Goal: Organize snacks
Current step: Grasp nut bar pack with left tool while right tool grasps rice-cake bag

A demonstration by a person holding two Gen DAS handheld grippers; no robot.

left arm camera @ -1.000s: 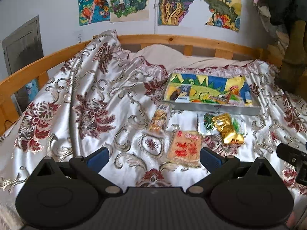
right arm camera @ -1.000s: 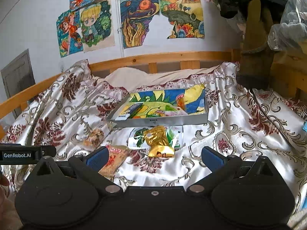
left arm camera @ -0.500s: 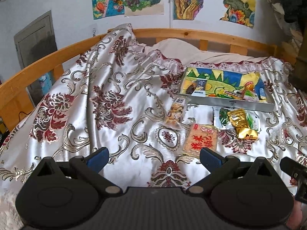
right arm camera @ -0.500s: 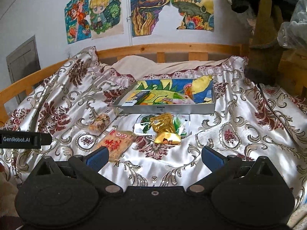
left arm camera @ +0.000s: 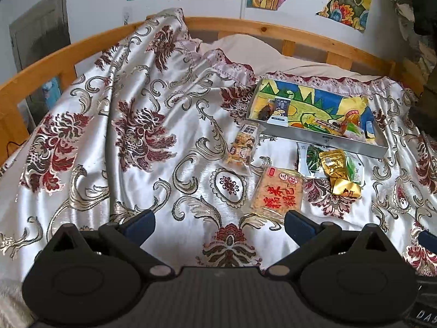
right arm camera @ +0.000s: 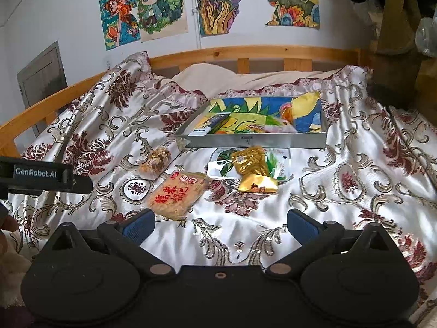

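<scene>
A shallow silver box with a colourful dinosaur lining lies on the bed and holds several snacks. In front of it lie a clear bag of brown snacks, a tan packet with red characters, a gold packet and a white-green packet under it. My left gripper is open and empty, its right finger just short of the tan packet. My right gripper is open and empty, its left finger near the tan packet.
The bed is covered by a silvery bedspread with dark red flowers, folded high at the left. A wooden rail runs round the back. The left gripper's body shows at the left in the right wrist view. Posters hang on the wall.
Both grippers have moved forward and lower toward the snacks, which now look larger and closer. Both stay open and empty.
</scene>
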